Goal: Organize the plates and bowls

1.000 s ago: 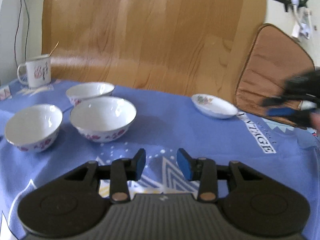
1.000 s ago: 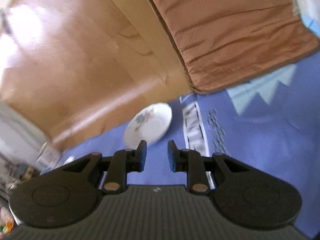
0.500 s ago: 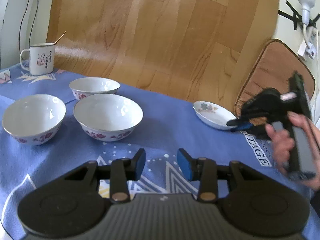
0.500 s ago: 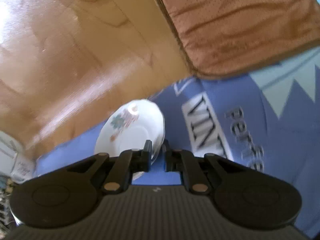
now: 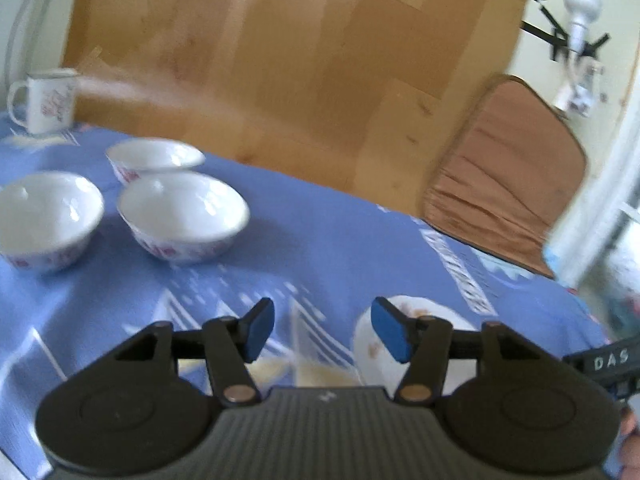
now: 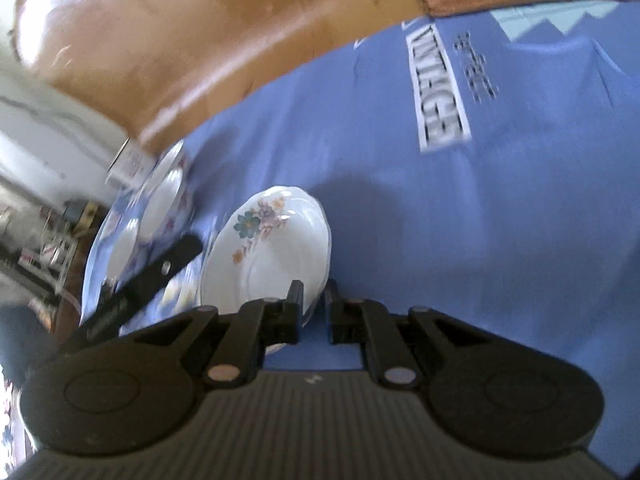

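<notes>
The right tool (image 6: pixel 311 312) is clenched on the near rim of the small flowered plate (image 6: pixel 272 256), one finger over the inside of the rim and the other on its outer side. The plate looks tilted and lifted off the blue cloth of the worktop (image 6: pixel 460 220), though blur makes the gap hard to judge. In the left wrist view the same plate (image 5: pixel 424 312) sits just behind the left tool (image 5: pixel 322 330), which hangs released and grasps nothing, its blue pads spread wide. Three white bowls (image 5: pixel 182 214) stand grouped at the far left of the cloth, well apart from the plate, with a mug (image 5: pixel 46 100) beyond them. The step in hand seems to be carrying the plate to its place. Next, it likely needs setting down flat, keeping the thin rim from slipping, while the left tool could start nesting the bowls
</notes>
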### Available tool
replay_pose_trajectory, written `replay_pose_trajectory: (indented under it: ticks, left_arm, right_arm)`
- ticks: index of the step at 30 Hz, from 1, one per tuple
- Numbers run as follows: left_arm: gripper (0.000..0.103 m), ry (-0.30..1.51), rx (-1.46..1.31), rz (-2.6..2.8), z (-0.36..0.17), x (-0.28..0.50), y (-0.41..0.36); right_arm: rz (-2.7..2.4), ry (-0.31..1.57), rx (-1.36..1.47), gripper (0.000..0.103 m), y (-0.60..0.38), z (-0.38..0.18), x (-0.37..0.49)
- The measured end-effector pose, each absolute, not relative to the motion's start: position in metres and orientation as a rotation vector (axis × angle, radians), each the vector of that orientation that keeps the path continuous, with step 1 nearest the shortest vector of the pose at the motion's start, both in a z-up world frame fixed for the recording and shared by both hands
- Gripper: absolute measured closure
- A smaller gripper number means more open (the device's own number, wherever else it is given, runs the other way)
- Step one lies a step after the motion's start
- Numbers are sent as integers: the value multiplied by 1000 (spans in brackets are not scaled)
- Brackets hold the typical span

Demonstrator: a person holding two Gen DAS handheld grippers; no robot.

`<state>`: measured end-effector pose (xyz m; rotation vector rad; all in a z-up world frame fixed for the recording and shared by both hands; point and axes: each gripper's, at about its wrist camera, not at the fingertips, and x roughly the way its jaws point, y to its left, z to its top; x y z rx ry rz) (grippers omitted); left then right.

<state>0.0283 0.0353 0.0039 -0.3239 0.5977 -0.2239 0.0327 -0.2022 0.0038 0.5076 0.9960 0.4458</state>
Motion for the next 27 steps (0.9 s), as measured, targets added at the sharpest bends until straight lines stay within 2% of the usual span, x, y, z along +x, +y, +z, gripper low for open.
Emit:
replay_pose_trajectory:
  ticks: [6,9,10,11,12,14,20,27]
  left_arm:
    - [56,701,-317,-271,9,20,20]
    - [72,769,-333,-278,8,27,15]
    - [84,792,-342,-280,5,30,14]
    - [88,813,-351,-277,2,33,13]
    - [88,805,-359,-270,1,32,13]
    - [90,805,-369,-266,2,30,14]
    - [92,801,-404,-305,22,24,7]
    - [92,781,-272,-459,55,27,-77]
  right_arm:
    - [439,895,471,82,-201,5,10]
    - [420,848,444,82,-200,5,10]
    - [410,834,441,82,-200,5,9]
    - [397,820,441,82,-200,4,11]
    - [385,810,446,82,-201,4,13]
    - [386,814,475,89,-205,1,13]
    - [351,755,463,90,-213,11,4]
    - [195,592,464,90,-274,26,-33]
